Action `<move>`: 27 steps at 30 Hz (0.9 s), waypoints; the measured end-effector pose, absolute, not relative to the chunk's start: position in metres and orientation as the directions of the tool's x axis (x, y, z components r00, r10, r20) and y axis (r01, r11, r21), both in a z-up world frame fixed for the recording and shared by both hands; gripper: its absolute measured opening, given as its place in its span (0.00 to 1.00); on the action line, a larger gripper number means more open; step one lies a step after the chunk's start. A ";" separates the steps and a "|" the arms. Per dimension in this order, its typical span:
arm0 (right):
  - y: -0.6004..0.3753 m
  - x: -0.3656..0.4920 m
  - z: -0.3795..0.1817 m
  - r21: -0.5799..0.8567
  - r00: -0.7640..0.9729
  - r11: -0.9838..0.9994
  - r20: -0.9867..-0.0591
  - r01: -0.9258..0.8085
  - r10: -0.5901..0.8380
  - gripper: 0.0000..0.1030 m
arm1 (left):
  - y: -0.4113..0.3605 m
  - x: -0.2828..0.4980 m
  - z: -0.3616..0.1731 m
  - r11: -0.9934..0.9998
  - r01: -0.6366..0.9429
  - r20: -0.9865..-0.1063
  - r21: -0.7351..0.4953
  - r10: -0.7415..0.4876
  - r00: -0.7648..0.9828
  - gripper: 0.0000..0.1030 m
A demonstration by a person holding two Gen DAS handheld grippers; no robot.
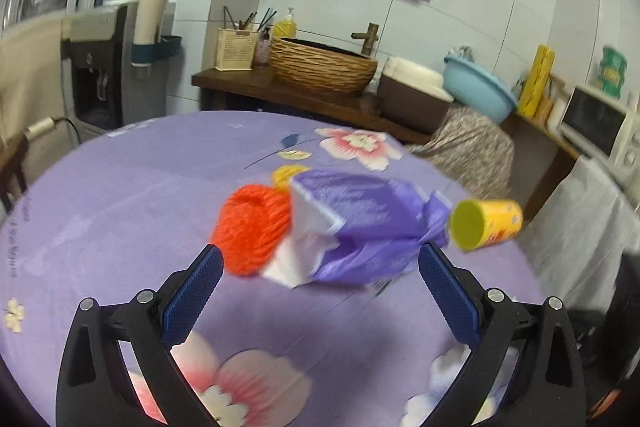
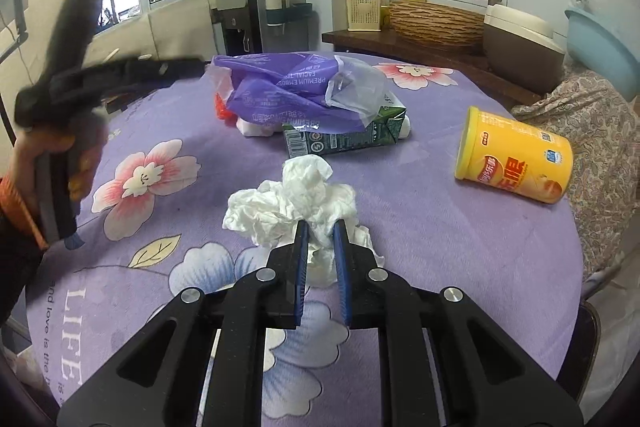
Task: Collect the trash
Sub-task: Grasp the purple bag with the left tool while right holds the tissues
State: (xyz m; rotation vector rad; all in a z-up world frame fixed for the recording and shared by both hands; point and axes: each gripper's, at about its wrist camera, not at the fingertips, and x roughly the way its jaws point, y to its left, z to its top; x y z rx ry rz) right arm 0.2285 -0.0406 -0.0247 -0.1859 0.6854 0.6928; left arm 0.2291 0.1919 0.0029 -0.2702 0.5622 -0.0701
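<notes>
Pinched between the right gripper's [image 2: 320, 231] jaws, the crumpled tissue [image 2: 292, 203] sits low over the purple tablecloth [image 2: 420, 247]; first catch, it seems. Left gripper [image 1: 320, 259] hangs spread and empty; purple wrapper [image 2: 288, 91], green carton [image 2: 344, 139], orange net [image 1: 252, 227] and yellow can [image 2: 516, 155] still lie on the table, with no bin in view.

Free surface [image 2: 420, 227] between crumpled tissue [image 2: 288, 203] and yellow can [image 2: 516, 159]; ahead blocked by purple wrapper [image 2: 288, 91] over green carton [image 2: 348, 139].
</notes>
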 end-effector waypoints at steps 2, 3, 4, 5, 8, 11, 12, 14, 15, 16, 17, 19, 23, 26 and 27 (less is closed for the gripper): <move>-0.044 0.225 -0.025 0.059 0.568 0.767 -0.636 -0.640 0.523 0.14 | 0.192 0.237 0.006 0.948 -0.019 -0.517 -0.318 -0.157 0.841 0.94; -0.046 0.224 -0.026 0.060 0.569 0.768 -0.636 -0.638 0.522 0.14 | 0.192 0.242 0.006 0.942 -0.025 -0.523 -0.335 -0.164 0.837 0.94; -0.047 0.224 -0.026 0.062 0.569 0.769 -0.636 -0.636 0.522 0.14 | 0.191 0.248 0.006 0.935 -0.025 -0.529 -0.353 -0.177 0.830 0.94; -0.048 0.224 -0.027 0.063 0.569 0.771 -0.637 -0.634 0.520 0.14 | 0.189 0.252 0.005 0.931 -0.024 -0.537 -0.364 -0.189 0.822 0.94; -0.049 0.222 -0.030 0.070 0.567 0.773 -0.639 -0.631 0.521 0.14 | 0.186 0.268 0.001 0.925 -0.059 -0.579 -0.376 -0.185 0.794 0.84; -0.049 0.220 -0.031 0.076 0.564 0.771 -0.637 -0.633 0.526 0.14 | 0.182 0.276 -0.008 0.922 -0.070 -0.626 -0.382 -0.202 0.753 0.49; -0.049 0.220 -0.032 0.077 0.563 0.770 -0.637 -0.633 0.527 0.14 | 0.181 0.276 -0.010 0.923 -0.076 -0.633 -0.378 -0.197 0.748 0.43; -0.049 0.219 -0.032 0.078 0.563 0.770 -0.637 -0.633 0.527 0.14 | 0.179 0.271 -0.013 0.926 -0.079 -0.630 -0.368 -0.186 0.754 0.27; -0.050 0.219 -0.033 0.080 0.561 0.770 -0.637 -0.633 0.528 0.14 | 0.177 0.267 -0.012 0.929 -0.077 -0.625 -0.361 -0.180 0.760 0.26; -0.051 0.218 -0.033 0.083 0.561 0.770 -0.636 -0.632 0.529 0.14 | 0.174 0.262 -0.011 0.933 -0.069 -0.615 -0.354 -0.176 0.768 0.24; -0.052 0.218 -0.033 0.084 0.561 0.770 -0.635 -0.632 0.530 0.14 | 0.171 0.258 -0.011 0.937 -0.060 -0.609 -0.343 -0.174 0.774 0.23; -0.053 0.218 -0.034 0.089 0.561 0.771 -0.634 -0.631 0.533 0.14 | 0.166 0.253 -0.009 0.946 -0.051 -0.603 -0.321 -0.163 0.781 0.18; -0.056 0.219 -0.033 0.105 0.562 0.773 -0.625 -0.626 0.541 0.14 | 0.160 0.232 -0.003 0.949 -0.034 -0.567 -0.314 -0.159 0.808 0.13; -0.061 0.214 -0.032 0.110 0.571 0.776 -0.615 -0.621 0.544 0.14 | 0.157 0.214 0.007 0.954 -0.020 -0.530 -0.299 -0.148 0.835 0.13; -0.063 0.213 -0.032 0.110 0.574 0.777 -0.612 -0.619 0.544 0.14 | 0.156 0.209 0.011 0.956 -0.018 -0.518 -0.293 -0.143 0.844 0.13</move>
